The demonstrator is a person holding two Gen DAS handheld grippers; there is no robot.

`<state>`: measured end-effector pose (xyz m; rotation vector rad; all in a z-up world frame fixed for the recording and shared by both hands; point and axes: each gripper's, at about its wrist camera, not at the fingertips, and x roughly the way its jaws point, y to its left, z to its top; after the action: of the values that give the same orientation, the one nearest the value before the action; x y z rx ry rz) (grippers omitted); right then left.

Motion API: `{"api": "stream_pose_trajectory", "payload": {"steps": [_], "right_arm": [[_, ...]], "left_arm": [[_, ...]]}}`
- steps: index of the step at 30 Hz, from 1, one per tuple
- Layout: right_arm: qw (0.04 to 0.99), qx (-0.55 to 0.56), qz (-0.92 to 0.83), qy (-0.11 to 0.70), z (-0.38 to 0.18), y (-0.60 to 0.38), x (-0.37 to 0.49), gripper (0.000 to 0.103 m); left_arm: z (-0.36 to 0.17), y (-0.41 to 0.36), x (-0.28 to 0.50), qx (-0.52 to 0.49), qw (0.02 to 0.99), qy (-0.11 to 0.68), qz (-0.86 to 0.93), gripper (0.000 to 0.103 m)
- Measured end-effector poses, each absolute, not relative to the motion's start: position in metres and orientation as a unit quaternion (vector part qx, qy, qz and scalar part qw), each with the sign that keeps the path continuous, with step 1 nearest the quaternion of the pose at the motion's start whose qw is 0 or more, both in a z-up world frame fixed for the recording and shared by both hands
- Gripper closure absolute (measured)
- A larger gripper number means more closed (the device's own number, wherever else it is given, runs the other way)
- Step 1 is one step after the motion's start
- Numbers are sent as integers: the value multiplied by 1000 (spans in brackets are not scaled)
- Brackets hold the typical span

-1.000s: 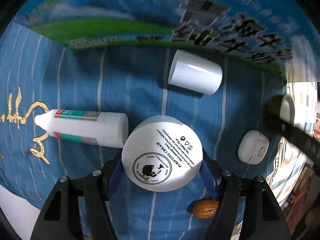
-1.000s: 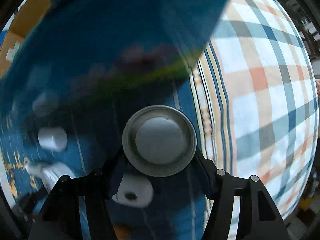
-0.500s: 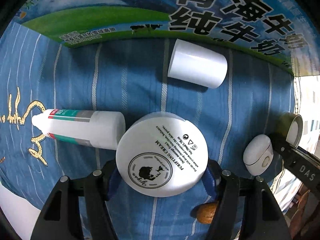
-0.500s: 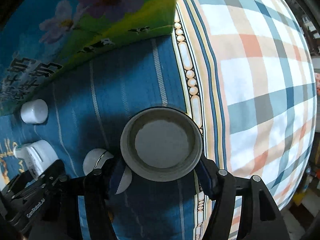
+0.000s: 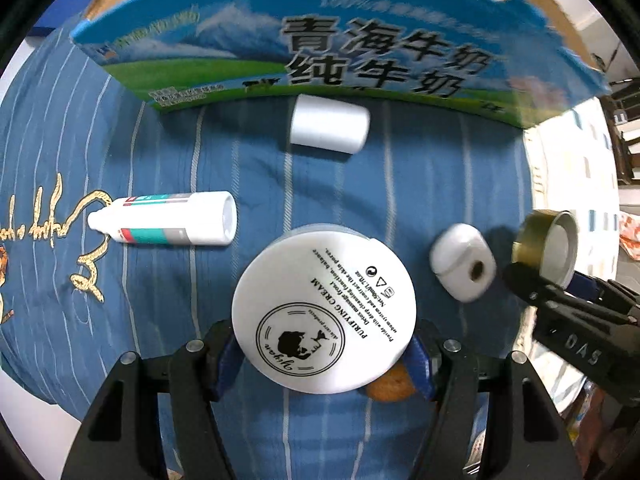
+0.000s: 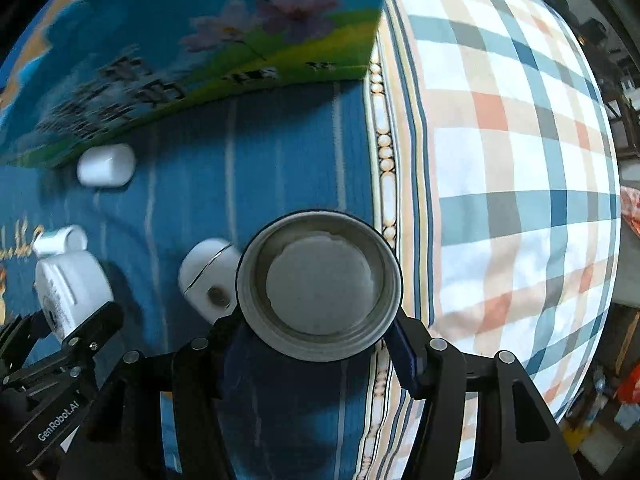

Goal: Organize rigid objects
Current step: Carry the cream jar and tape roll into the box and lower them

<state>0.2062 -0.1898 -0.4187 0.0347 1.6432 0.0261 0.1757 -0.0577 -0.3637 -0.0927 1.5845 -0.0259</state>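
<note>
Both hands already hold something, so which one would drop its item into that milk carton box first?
Probably the left. The left gripper holds the round white cream jar facing the blue milk carton box; the right gripper holds the round metal lid beside the box's corner.

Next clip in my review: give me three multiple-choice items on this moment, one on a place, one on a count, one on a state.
1. The white cap lies:
A. beside the milk carton
B. inside the carton
C. on the checked cloth

2. White things lying loose on the blue cloth:
A. one
B. three
C. five

3. The left tongs:
A. hang open
B. grip the cream jar
C. grip the dropper bottle

Key: 1 A, it lies just beneath the carton's printed face. 2 B, cap, bottle and white case. 3 B, blue pads flank the jar.
</note>
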Motion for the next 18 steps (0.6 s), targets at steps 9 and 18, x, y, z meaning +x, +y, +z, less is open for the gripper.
{"api": "stream_pose_trajectory", "payload": {"steps": [9, 18], "right_arm": [[714, -9, 57, 697, -355, -164, 177, 41], [763, 22, 99, 638, -259, -183, 210, 41]], "left_arm": [[-296, -75, 164, -55, 732, 678, -44, 38], [-199, -26, 196, -102, 784, 609, -69, 38]]}}
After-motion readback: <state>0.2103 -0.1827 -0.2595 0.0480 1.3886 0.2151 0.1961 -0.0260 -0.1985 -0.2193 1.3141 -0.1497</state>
